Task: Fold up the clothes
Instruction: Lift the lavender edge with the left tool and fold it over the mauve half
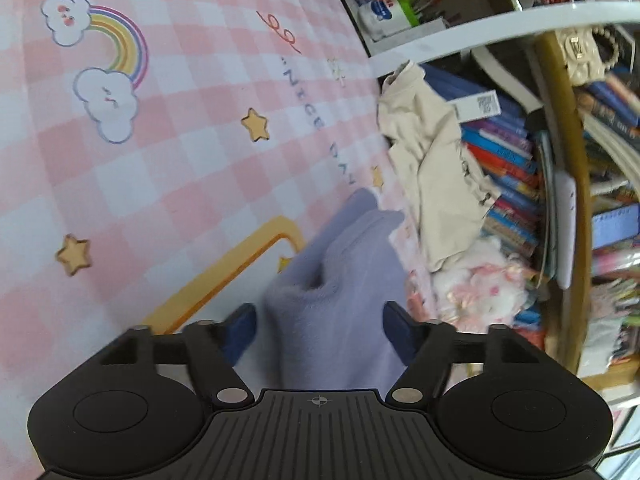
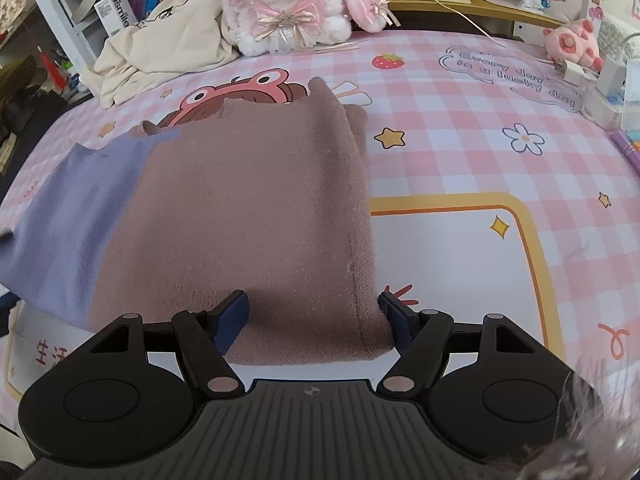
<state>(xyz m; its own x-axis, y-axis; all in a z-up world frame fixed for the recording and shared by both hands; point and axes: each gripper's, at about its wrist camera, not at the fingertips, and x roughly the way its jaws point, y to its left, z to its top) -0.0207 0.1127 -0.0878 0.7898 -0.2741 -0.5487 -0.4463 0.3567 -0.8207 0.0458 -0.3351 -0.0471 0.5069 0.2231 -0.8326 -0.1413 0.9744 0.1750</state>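
A brown-and-lavender sweater (image 2: 240, 216) lay part-folded on the pink checked bedsheet (image 2: 460, 152), the right gripper (image 2: 313, 312) spread over its hem, the left gripper (image 1: 320, 328) spread around a lavender sleeve (seemingly awaiting a pinch to fold inward).

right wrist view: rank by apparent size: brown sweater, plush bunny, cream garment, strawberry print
1. brown sweater, largest, though nearest the camera
2. and 3. plush bunny and cream garment: look alike, not ranked
4. strawberry print, smallest
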